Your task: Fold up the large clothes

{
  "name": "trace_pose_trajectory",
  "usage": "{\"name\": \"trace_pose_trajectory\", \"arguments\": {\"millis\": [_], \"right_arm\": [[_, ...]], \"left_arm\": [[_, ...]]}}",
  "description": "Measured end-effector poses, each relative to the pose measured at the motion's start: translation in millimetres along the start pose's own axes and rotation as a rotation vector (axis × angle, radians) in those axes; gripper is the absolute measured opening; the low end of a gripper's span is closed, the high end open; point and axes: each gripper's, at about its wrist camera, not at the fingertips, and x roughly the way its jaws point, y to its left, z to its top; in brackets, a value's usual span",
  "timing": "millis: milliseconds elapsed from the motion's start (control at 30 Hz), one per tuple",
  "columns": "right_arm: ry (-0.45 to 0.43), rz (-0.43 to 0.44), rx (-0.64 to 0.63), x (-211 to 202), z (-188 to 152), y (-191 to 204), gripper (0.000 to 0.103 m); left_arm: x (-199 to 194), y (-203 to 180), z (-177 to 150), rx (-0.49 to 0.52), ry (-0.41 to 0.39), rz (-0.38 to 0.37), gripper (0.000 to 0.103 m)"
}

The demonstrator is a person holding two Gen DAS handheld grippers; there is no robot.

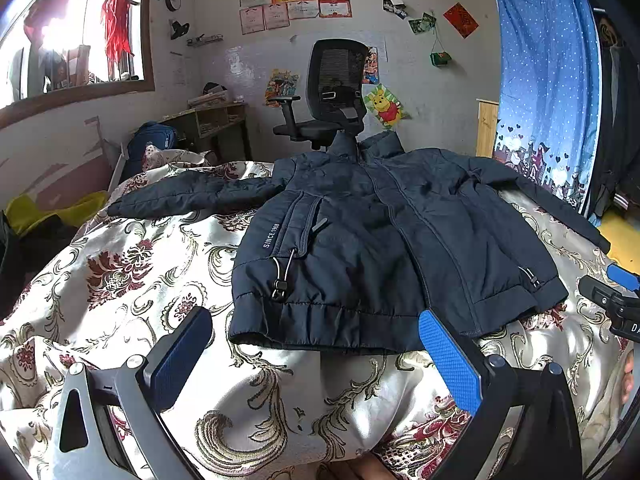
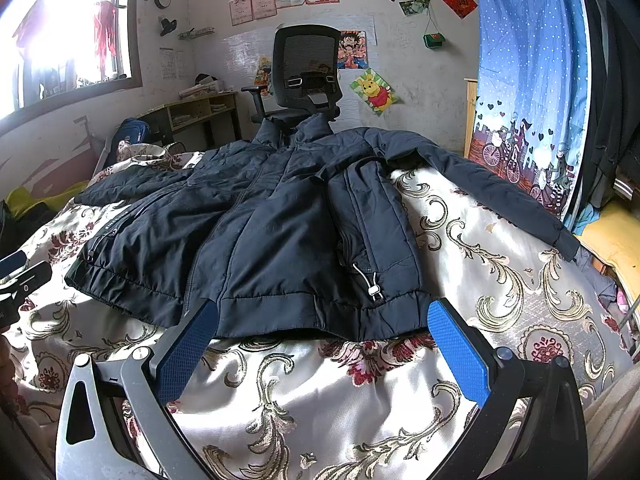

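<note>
One jacket (image 1: 360,248) lies on the bed (image 1: 132,280), front up, collar at the far end and hem at the near end. It is dark navy, padded, with a matte, faintly quilted shell and a gathered band along the hem. Its zip runs down the middle. Two sleeves (image 1: 192,196) spread out, one to the left and one to the right, each lying flat on the cover. Two drawcords (image 1: 282,276) with small toggles show near the hem, one on each side; white lettering sits on the left front panel.

The bed cover is glossy satin, cream, printed with dark red flowers and olive scrolls.

Two grippers are in view. The left gripper (image 1: 316,364) hangs just short of the hem, its two fingers spread wide with nothing between them but the cover. Each finger carries a flat blue pad (image 1: 448,364) with a fine dimpled grain, on grey metal and black plastic arms. The right gripper (image 2: 320,352) is also spread wide and holds nothing; its tips sit at the hem's edge, whether touching I cannot tell.

Beyond the bed stands one black office chair (image 1: 332,92) with a mesh back and two armrests. One wooden desk (image 1: 212,120) stands at far left, under one window (image 1: 72,36). One blue dotted curtain (image 1: 548,80) hangs at the right. The far wall holds one round clock (image 1: 173,0) and rows of paper certificates (image 1: 296,0).
</note>
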Motion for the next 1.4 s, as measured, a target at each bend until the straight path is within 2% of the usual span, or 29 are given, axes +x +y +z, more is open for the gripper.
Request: {"name": "trace_pose_trajectory", "arguments": {"millis": [967,1200,1400], "right_arm": [[0.011,-0.005,0.003,0.3,-0.5,-0.2,0.102],[0.039,-0.044,-0.008,8.3,10.1,2.9,0.102],[0.06,-0.109,-0.024,13.6,20.8,-1.2,0.102]], "left_arm": [[0.6,-4.1,-2.3,0.001,0.016,0.013,0.103],[17.5,-7.8,2.2,0.014,0.05,0.028,0.103],[33.3,-20.9,18.0,0.035,0.104,-0.002,0.103]]}}
